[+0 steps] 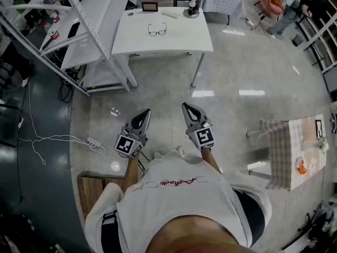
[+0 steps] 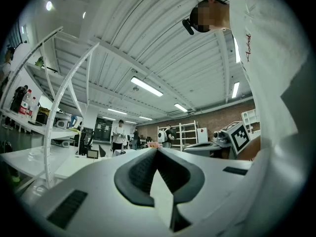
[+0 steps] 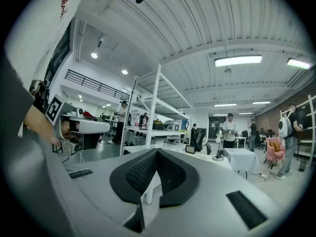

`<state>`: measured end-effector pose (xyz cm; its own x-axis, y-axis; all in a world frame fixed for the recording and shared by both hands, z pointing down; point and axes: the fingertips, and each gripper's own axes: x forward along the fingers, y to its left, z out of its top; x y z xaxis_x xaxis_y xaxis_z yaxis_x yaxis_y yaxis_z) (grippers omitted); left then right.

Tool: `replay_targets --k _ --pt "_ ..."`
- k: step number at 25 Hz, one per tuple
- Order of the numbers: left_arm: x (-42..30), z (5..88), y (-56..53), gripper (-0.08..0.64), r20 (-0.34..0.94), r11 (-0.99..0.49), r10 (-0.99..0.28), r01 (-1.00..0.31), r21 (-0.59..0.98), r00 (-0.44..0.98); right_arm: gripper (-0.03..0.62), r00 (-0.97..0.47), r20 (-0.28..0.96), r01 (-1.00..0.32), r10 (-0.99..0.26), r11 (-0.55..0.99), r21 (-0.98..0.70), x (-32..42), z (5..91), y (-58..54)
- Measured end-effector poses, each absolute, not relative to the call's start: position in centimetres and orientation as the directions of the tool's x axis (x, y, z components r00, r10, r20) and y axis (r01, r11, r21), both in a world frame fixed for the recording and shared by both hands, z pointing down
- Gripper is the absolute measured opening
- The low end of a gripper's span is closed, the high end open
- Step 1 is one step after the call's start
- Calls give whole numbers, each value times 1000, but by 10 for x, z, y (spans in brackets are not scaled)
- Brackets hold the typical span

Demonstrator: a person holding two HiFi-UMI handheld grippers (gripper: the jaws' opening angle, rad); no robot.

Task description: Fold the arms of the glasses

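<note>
**Glasses lie untouched on the far bench; folding not yet begun**

Glasses (image 1: 157, 30) sit on the white bench (image 1: 176, 42) at the top of the head view, near its middle and a little in front of a small picture frame (image 1: 149, 6). They are well apart from the person, with a wide stretch of pale floor (image 1: 226, 73) between them.

Nothing of the task is done, as far as the pictures show. Both arms of the glasses look spread open, though the glasses are small in the view and the hinges cannot be made out. What is left is the whole job: walk up to the bench, steady the frame, and swing each arm in against the lenses.

The lens front appears to face the person, with the two arms running away toward the bench's far edge. The long axis of the front runs left to right, roughly along the bench's near edge.

The left gripper (image 1: 144, 115) and the right gripper (image 1: 187, 108) are held level side by side in front of the person's chest, pointing toward the bench. Each gripper's own view shows its dark ribbed pads clenched together at the tips with nothing between them, so both are empty.
</note>
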<state>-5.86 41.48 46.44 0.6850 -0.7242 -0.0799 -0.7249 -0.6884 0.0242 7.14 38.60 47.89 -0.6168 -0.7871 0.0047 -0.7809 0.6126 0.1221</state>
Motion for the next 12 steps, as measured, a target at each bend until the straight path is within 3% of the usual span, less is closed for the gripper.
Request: replay_targets --k 12 --pt "-32 467 408 -8 -65 -689 -724 -724 30 686 15 -626 -12 -778 -780 623 87 96 482 382"
